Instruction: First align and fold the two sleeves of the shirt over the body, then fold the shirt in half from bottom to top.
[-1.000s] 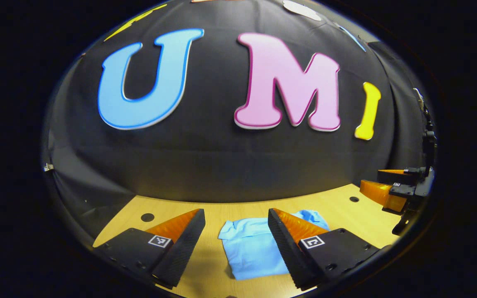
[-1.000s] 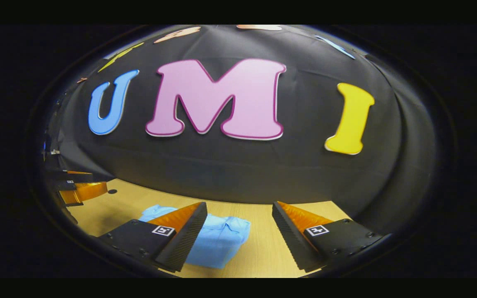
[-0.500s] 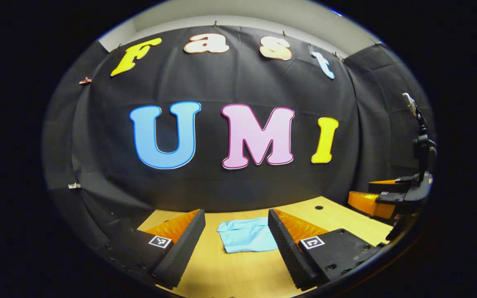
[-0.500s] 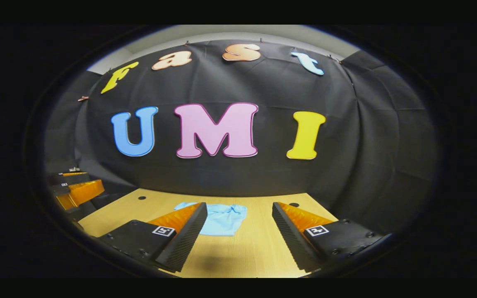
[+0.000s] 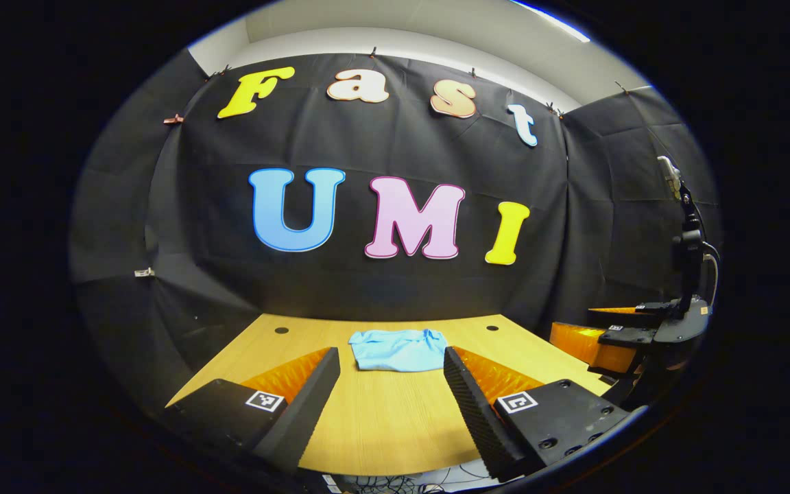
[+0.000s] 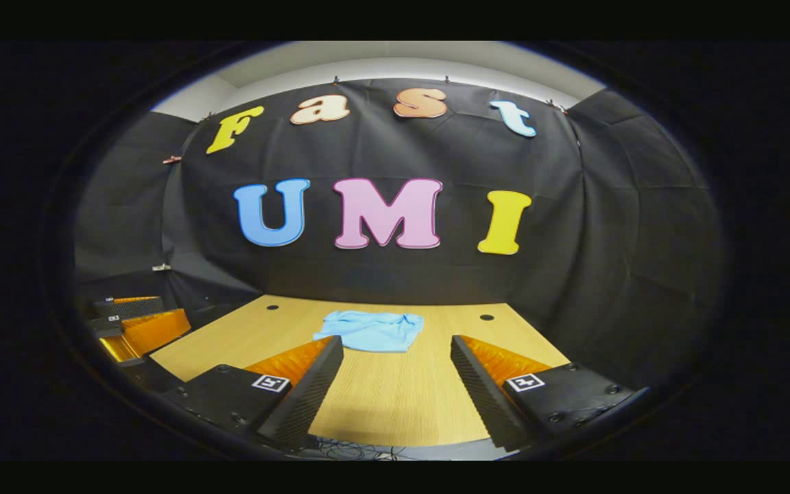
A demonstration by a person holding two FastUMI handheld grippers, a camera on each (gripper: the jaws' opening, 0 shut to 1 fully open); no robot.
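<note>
The shirt (image 5: 398, 349), light blue and folded into a compact bundle, is lying on the far half of the wooden table (image 5: 381, 418), about midway between its left and right edges and well apart from both grippers. In the right gripper view the shirt (image 6: 371, 331) is sitting between two small dark holes in the tabletop (image 6: 395, 405), one to the far left and one to the far right.

The left gripper (image 5: 389, 387) is hovering over the near edge of the table with its fingers spread wide apart, gripping nothing. The right gripper (image 6: 396, 376) is likewise hanging over the near edge, fingers apart and empty. In the left gripper view the right gripper (image 5: 618, 329) is showing at the far right beside the table, and in the right gripper view the left gripper (image 6: 136, 322) is showing at the left beside the table.

Thin dark cables (image 5: 395, 480) are lying below the table's near edge.
</note>
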